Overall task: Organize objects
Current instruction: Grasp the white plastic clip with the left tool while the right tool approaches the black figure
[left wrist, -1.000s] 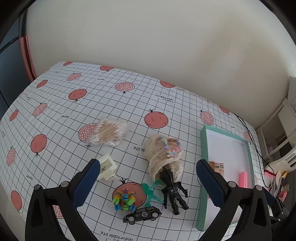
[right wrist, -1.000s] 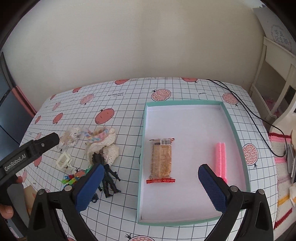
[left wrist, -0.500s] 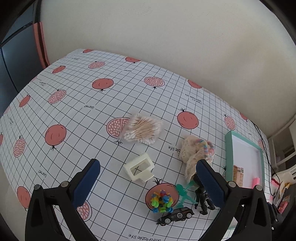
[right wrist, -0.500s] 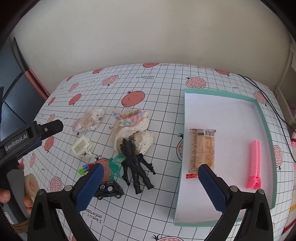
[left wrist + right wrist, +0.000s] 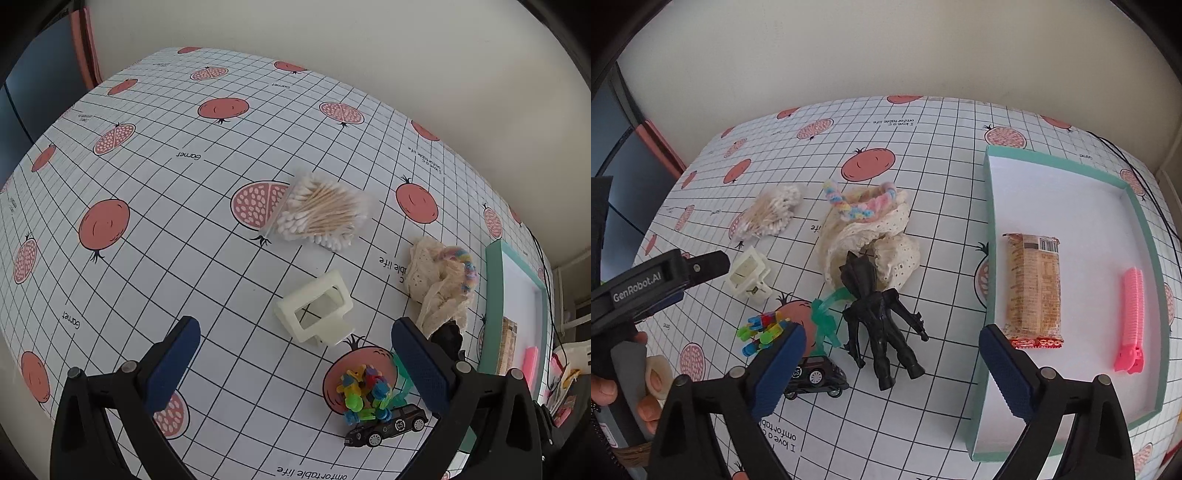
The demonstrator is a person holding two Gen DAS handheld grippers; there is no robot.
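My left gripper [image 5: 295, 365] is open above the table, with a white hair clip [image 5: 314, 310] just ahead of its fingers. Beyond lie a bag of cotton swabs [image 5: 321, 214] and lace cloth with a pastel scrunchie [image 5: 439, 284]. A colourful bead toy [image 5: 364, 393] and a black toy car [image 5: 388, 428] sit by its right finger. My right gripper [image 5: 892, 369] is wide, its jaws closing, with nothing touching the pads. A black figure [image 5: 882, 321] lies ahead between its fingers. The teal tray [image 5: 988, 229] holds a snack bar [image 5: 1034, 284] and a pink clip [image 5: 1132, 317].
A green plastic piece [image 5: 823, 317] lies beside the figure. A hand holds the left gripper, one of whose fingers [image 5: 705, 264] reaches in from the left of the right wrist view. A black cable [image 5: 1145, 177] runs behind the tray. The wall bounds the table's far side.
Both grippers have moved left and lower toward the loose objects. The hair clip now sits centred before the left gripper, and the black figure lies between the right fingers, with the tray off to the right.
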